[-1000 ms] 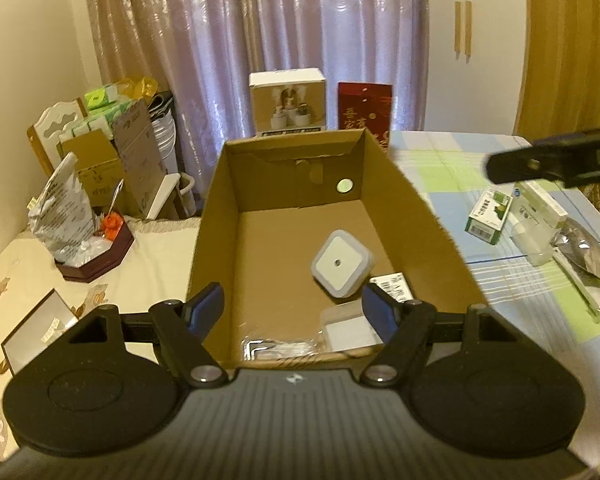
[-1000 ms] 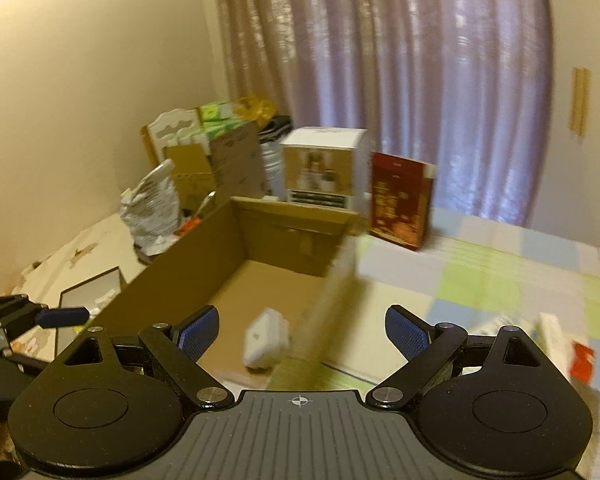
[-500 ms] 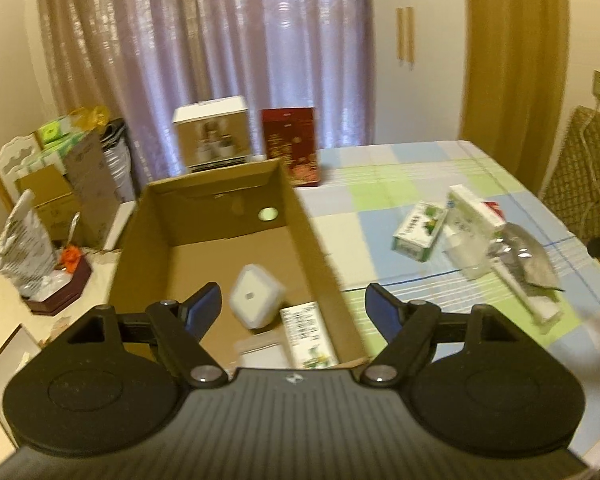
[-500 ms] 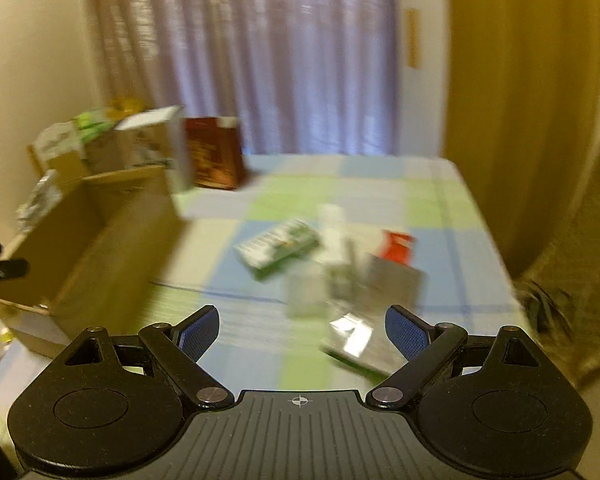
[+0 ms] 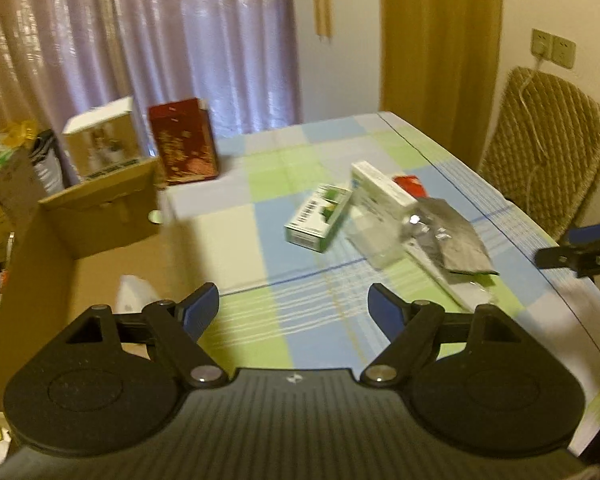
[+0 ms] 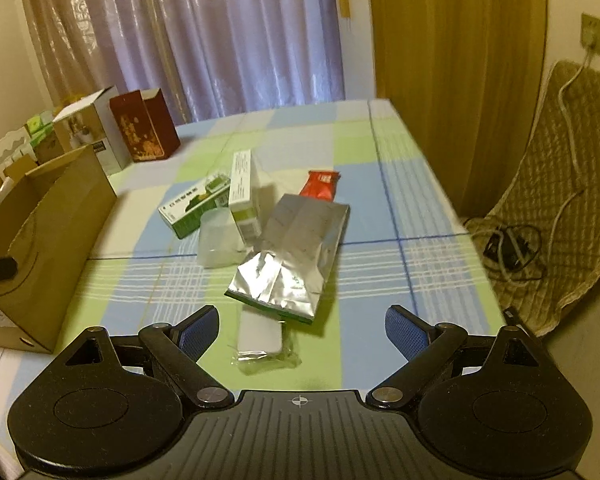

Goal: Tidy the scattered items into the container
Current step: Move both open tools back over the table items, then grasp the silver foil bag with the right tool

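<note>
- Both your grippers gape, holding nothing: left gripper (image 5: pixel 294 306) by the cardboard box (image 6: pixel 56 216), right gripper (image 6: pixel 302 328) facing the silver pouch (image 6: pixel 296 244).
- Scattered items lie right of that box, so reach there next.

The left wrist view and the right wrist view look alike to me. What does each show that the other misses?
Only the left wrist view looks into the cardboard box, where a blurred white item lies; the right claw shows at its right edge.

Only the right wrist view shows the clear-wrapped flat packet nearest the right claw and the cables on the floor.

Both show the green box, silver pouch, red packet, checked tablecloth and open claws.
</note>
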Action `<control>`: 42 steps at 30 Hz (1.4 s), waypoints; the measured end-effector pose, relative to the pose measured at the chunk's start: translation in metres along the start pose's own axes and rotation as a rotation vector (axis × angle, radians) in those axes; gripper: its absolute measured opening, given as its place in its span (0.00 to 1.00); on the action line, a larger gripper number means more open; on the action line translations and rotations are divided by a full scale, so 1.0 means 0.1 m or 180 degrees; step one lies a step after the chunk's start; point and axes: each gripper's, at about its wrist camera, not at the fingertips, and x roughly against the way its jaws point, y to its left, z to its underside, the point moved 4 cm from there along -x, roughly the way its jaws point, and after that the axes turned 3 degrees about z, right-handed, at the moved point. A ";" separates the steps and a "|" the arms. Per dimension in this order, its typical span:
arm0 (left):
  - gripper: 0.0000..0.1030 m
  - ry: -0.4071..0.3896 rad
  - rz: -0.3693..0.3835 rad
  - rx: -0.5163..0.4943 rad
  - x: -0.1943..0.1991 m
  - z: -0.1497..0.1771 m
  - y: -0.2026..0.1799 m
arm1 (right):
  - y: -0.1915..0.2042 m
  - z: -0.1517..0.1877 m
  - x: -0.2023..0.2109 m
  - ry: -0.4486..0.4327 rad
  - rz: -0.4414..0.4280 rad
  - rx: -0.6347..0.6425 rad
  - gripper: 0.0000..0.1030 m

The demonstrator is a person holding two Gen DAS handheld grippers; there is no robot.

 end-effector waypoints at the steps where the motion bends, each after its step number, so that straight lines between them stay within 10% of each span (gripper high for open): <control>1: 0.79 0.0023 0.0017 -0.0016 -0.05 0.01 -0.04 | 0.00 -0.03 -0.06 0.0024 -0.0008 -0.0001 0.92; 22: 0.81 0.0303 0.0272 0.0104 -0.84 0.15 -0.30 | -0.10 -0.55 -1.54 0.0412 0.0002 -0.0542 0.92; 30: 0.81 0.0379 0.0334 0.0107 -0.94 0.22 -0.42 | -0.16 -0.52 -1.53 0.0422 0.0004 -0.0413 0.57; 42: 0.81 0.0403 0.0667 0.0198 -1.15 0.13 -0.95 | -0.61 -0.27 -0.92 0.0335 0.0193 -0.0109 0.53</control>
